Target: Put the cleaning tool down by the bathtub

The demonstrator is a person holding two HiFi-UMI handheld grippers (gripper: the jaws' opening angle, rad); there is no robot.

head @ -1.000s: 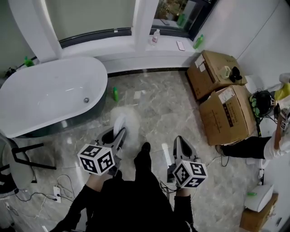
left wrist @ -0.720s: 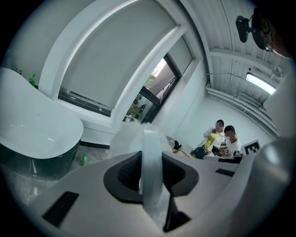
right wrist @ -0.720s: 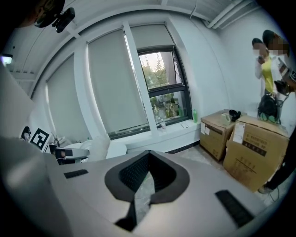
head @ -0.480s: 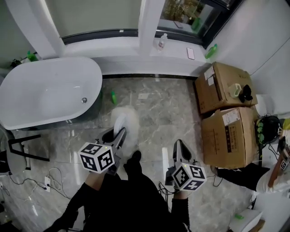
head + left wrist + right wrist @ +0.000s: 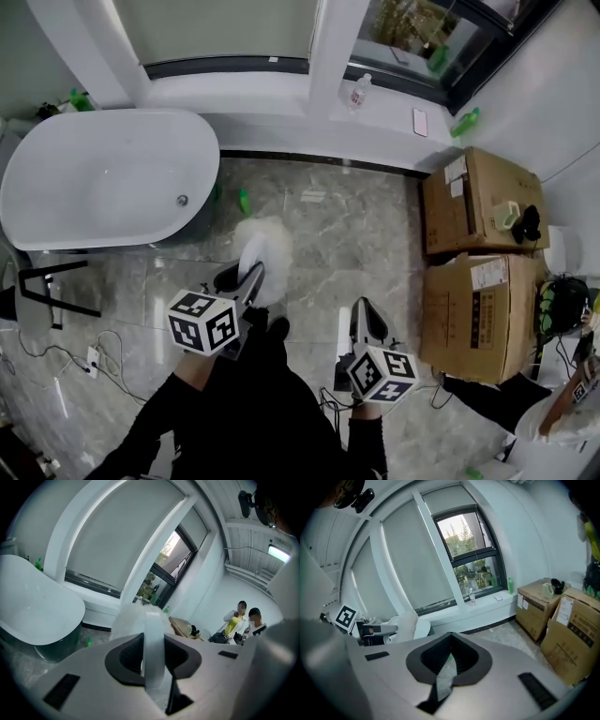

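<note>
Since a second ago the room has slid under the head camera, so the cardboard boxes [image 5: 473, 202] now lie farther right and lower, while both grippers keep about the same places in front of the person's dark sleeves. The pale grey fingers of the left gripper [image 5: 241, 275] are clamped on the cleaning tool [image 5: 153, 656]. They pinch the flat, smooth white strip of its handle, which stands up between the dark, ribbed recesses of the jaws. Beyond the fingertips the tool widens into a soft, fluffy white head, rounded like a puff. In the head view that head hangs over the glossy, grey marbled floor [image 5: 347, 234], near the rounded end of the bathtub [image 5: 84, 192] but apart from it. A small green bottle [image 5: 244, 201] stands on the floor just beside the tub's end, close to the fluffy head. The tub is a smooth white oval with a dark outer wall and a round metal drain. The right gripper [image 5: 364, 311] has its fingers pressed together on nothing, with only a sliver of floor showing through the recess. A white sill [image 5: 281, 98] runs behind the tub and carries a clear plastic bottle [image 5: 354, 91].
</note>
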